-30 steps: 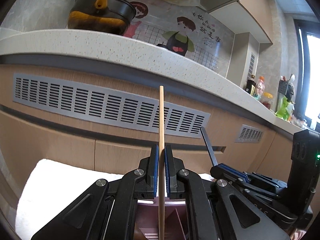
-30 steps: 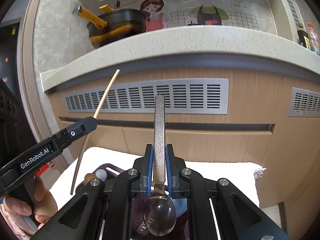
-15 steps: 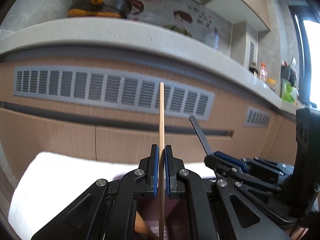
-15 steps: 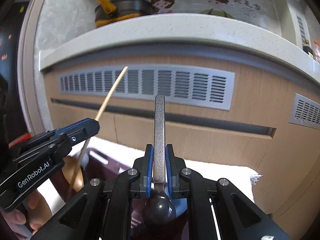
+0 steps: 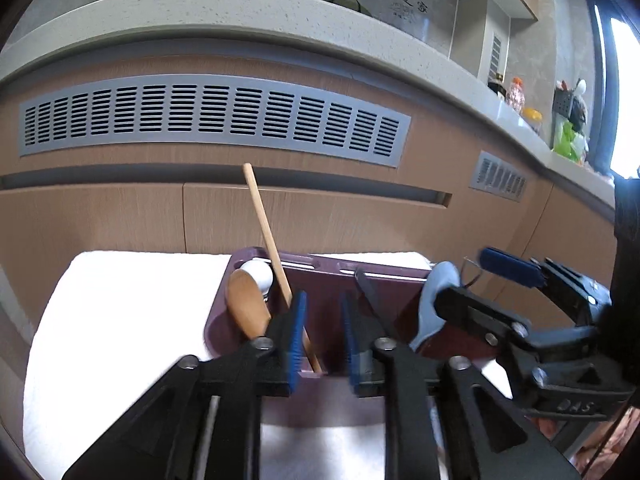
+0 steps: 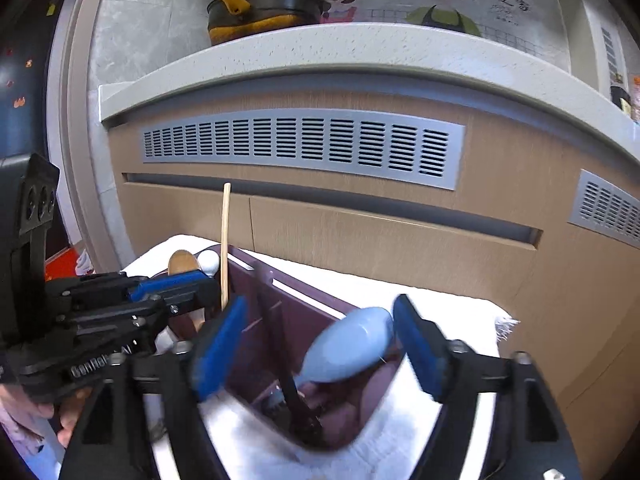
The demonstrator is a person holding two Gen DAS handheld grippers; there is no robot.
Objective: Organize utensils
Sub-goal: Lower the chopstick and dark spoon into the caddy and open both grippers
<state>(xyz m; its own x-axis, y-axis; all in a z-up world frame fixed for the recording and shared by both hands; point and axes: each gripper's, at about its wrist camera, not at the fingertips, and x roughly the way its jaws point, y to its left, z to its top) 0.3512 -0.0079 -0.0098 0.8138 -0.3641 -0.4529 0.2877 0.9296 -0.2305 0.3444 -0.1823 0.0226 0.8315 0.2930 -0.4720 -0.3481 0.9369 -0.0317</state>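
Note:
A dark purple utensil holder [image 5: 384, 276] [image 6: 288, 320] stands on a white towel. My left gripper [image 5: 322, 340] is open just above it. A wooden chopstick [image 5: 266, 236] [image 6: 225, 240] leans free in the left compartment, next to a wooden spoon [image 5: 246, 304] and a white spoon [image 5: 258, 272]. My right gripper [image 6: 320, 344] is open over the right side. A dark metal spoon handle [image 6: 290, 392] [image 5: 370, 292] stands loose in the holder beside a light blue spoon [image 6: 348, 344] [image 5: 438, 300].
The white towel [image 5: 120, 320] [image 6: 440, 300] covers the low surface. Behind it rise wooden cabinet fronts with grey vents [image 5: 208, 120]. A pale counter edge [image 6: 360, 44] overhangs above, with a black and yellow pan [image 6: 256, 12] on it.
Both grippers dropped toward the holder and opened. The chopstick left my left gripper and the metal spoon left my right gripper; both now rest in the holder.

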